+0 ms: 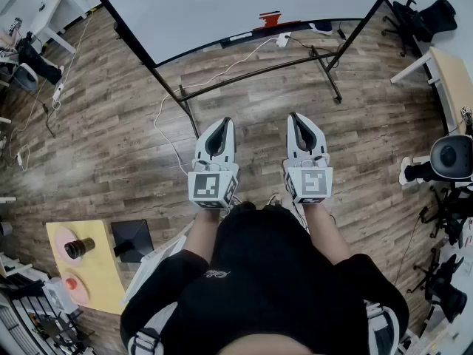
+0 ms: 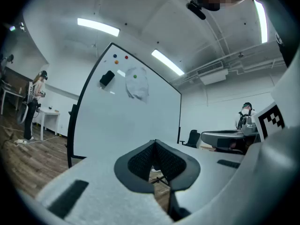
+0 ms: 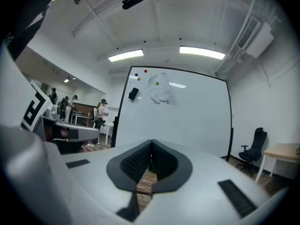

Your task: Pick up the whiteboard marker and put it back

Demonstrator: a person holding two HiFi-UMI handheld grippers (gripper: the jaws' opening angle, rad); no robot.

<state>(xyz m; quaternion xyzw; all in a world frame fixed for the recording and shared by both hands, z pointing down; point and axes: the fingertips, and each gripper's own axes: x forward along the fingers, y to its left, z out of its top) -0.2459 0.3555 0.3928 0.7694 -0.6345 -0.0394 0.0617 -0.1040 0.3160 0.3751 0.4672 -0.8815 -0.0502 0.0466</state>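
Note:
A large whiteboard on a black wheeled stand stands ahead of me. A small red and black item lies on its tray ledge; I cannot tell whether it is the marker. My left gripper and right gripper are held side by side over the wood floor, short of the board, both shut and holding nothing. In the left gripper view the whiteboard carries a black eraser and small magnets, and the left gripper has its tips touching. The right gripper faces the whiteboard too.
A white cable trails across the floor under the board stand. A desk and office chairs stand at the right. A yellow table with small objects is at the lower left. A person stands far off.

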